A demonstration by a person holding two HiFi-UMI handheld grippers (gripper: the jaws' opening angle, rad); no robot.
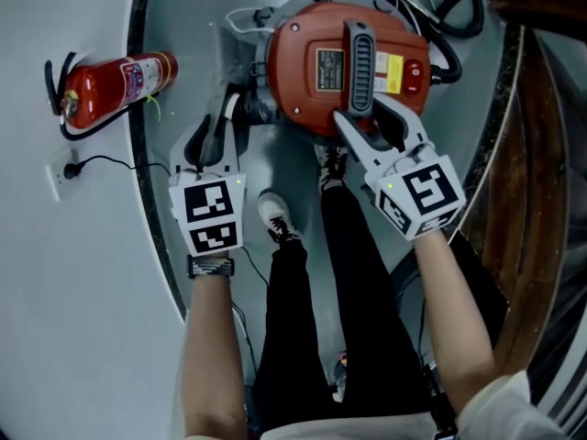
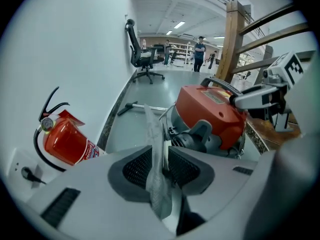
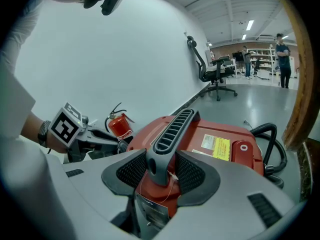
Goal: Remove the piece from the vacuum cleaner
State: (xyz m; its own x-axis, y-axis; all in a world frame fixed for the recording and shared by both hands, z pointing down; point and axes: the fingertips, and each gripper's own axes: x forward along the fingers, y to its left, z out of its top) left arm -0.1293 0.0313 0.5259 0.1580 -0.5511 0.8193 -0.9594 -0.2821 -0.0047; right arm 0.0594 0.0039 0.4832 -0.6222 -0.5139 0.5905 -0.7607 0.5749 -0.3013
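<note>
Risk first: my left gripper (image 2: 161, 159) has its jaws apart with a thin pale strip (image 2: 155, 134) standing loose between the pads, so neither pad is biting. If I pull now I judge it slips out and I come away empty. I can't tell whether that strip is the piece itself or just hangs off the grey fitting (image 1: 252, 110) at the left side of the vacuum cleaner (image 1: 307, 71), top centre of the head view. My right gripper (image 3: 161, 171) is clamped on the dark handle (image 3: 172, 129) and is my only brace. If that grip lets go during a tug, the canister likely skids or tips. The black hose (image 1: 449, 7) at upper right could snag, and the fire extinguisher (image 1: 115, 85) at upper left lies near my left side. The floor (image 1: 197, 53) is smooth, glossy grey, so probably low friction. A white wall (image 1: 55, 291) with a socket (image 1: 71, 168) fills the left, and a wooden railing (image 1: 532, 154) runs down the right. Behind is an open office with an office chair (image 2: 142, 59) and people (image 2: 200, 46) far off.
</note>
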